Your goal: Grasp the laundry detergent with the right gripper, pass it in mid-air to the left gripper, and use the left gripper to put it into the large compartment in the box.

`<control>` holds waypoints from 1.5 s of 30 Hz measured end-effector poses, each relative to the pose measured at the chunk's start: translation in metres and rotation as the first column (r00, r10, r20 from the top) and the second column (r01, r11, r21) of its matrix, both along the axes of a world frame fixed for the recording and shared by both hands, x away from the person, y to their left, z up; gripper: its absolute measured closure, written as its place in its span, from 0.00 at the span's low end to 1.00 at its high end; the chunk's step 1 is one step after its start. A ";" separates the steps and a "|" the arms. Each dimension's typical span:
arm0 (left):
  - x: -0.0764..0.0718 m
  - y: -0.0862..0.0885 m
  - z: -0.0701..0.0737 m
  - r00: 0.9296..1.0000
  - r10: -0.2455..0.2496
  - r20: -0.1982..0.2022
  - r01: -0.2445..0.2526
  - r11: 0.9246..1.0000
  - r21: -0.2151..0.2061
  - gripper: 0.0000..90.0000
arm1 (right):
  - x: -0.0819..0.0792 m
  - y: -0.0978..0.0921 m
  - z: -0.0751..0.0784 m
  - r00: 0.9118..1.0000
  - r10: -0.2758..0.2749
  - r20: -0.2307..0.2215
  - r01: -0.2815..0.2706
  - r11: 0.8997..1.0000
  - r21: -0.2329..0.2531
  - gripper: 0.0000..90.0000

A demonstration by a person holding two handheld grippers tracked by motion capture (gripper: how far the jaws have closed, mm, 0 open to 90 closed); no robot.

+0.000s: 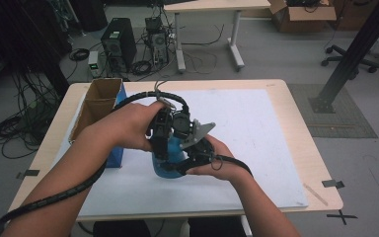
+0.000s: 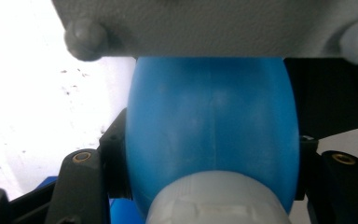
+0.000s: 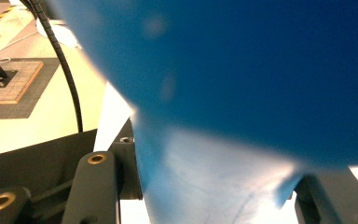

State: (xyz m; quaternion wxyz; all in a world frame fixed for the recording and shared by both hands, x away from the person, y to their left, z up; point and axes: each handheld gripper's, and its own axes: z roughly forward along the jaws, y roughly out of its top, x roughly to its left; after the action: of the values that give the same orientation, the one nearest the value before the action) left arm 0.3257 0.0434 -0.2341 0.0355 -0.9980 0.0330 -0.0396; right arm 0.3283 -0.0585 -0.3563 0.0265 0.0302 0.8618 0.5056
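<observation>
High view: both grippers' jaws pinch the blue bottle [image 1: 170,160] mid-table

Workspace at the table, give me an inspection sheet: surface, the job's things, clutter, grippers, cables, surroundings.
Surface: wooden table under a white mat; the mat shows small dark specks in the left gripper view.
Job's things: one blue bottle with a pale neck, held over the mat near the front.
Clutter: open cardboard box at the table's left edge, a blue item beside it.
Grippers: left gripper clamped on the bottle's body; right gripper also clamped on the bottle.
Cables: a black ribbed cable trails along each forearm.
Surroundings: computer tower, loose floor cables, second desk, office chair base.
</observation>
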 end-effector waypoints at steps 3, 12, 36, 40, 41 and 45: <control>-0.001 -0.001 0.002 1.000 -0.005 0.006 0.005 1.000 0.012 0.43 | -0.001 -0.001 0.001 1.000 0.005 0.004 -0.005 1.000 0.006 0.50; -0.003 -0.004 0.007 1.000 -0.005 0.019 0.004 1.000 0.019 0.43 | -0.002 -0.004 0.000 0.999 -0.001 0.041 -0.001 0.998 0.060 0.48; 0.002 -0.004 0.007 1.000 0.010 0.009 -0.010 0.999 0.037 0.43 | -0.001 -0.013 -0.009 0.998 -0.065 -0.009 0.065 0.990 0.124 0.21; 0.001 -0.004 0.007 1.000 0.011 0.014 -0.011 0.999 0.034 0.43 | -0.002 -0.014 -0.011 0.997 -0.078 -0.012 0.079 0.989 0.126 0.16; 0.002 -0.004 0.008 1.000 0.007 0.013 -0.007 0.999 0.037 0.43 | -0.002 -0.015 -0.011 0.997 -0.078 -0.014 0.079 0.988 0.133 0.15; 0.002 -0.004 0.007 1.000 0.010 0.013 -0.010 1.000 0.030 0.43 | -0.002 -0.017 -0.011 0.996 -0.086 -0.017 0.088 0.987 0.137 0.12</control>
State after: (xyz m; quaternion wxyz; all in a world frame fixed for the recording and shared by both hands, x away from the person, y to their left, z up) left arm 0.3280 0.0398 -0.2271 0.0507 -0.9973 0.0284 -0.0453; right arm 0.3268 -0.0750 -0.3676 0.0416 0.0723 0.8229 0.5620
